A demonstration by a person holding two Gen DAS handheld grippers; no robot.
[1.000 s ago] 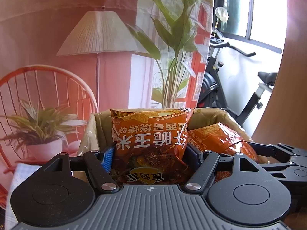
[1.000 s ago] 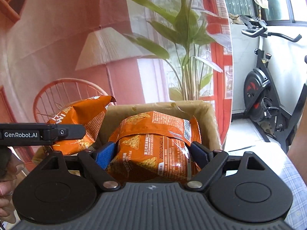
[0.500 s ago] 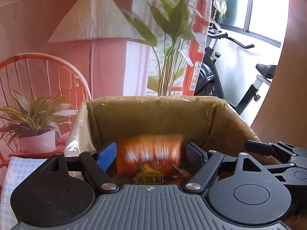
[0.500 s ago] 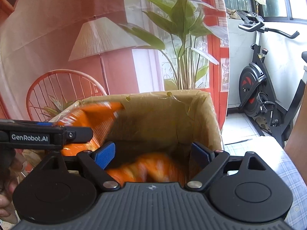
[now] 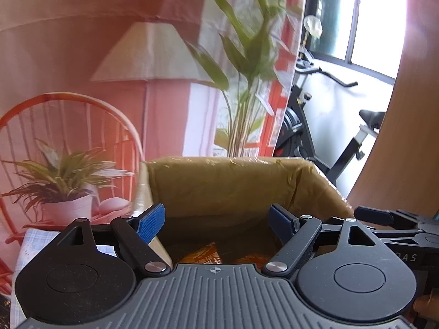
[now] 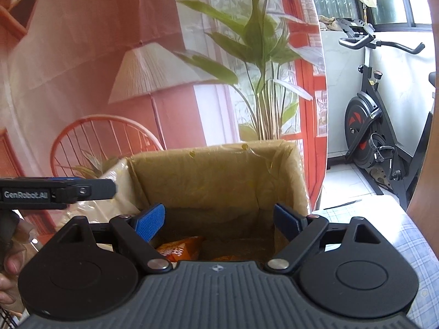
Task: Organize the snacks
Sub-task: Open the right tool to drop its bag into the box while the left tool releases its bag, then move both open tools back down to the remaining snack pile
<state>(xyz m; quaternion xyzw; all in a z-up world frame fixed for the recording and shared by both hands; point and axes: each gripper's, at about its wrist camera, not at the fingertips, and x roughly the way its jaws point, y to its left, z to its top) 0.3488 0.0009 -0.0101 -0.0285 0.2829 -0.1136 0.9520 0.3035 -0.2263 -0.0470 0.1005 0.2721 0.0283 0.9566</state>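
Observation:
A brown cardboard box [image 5: 230,181] lined with clear film stands right in front of both grippers; it also shows in the right wrist view [image 6: 216,178]. Orange snack bags [image 5: 204,255] lie at its bottom, and one shows in the right wrist view [image 6: 181,248]. My left gripper [image 5: 216,220] is open and empty over the box's near edge. My right gripper [image 6: 218,220] is open and empty above the box too. The left gripper's side [image 6: 57,192] shows at the left of the right wrist view.
A printed backdrop with a lamp, chair and plants [image 5: 148,82] hangs behind the box. An exercise bike [image 6: 376,137] stands at the right. A blue checked tablecloth [image 6: 411,235] covers the table. A wooden panel [image 5: 411,137] rises at the right.
Both grippers opened and let go of their orange snack bags, which dropped into the box. Both grippers have drawn slightly up and back.

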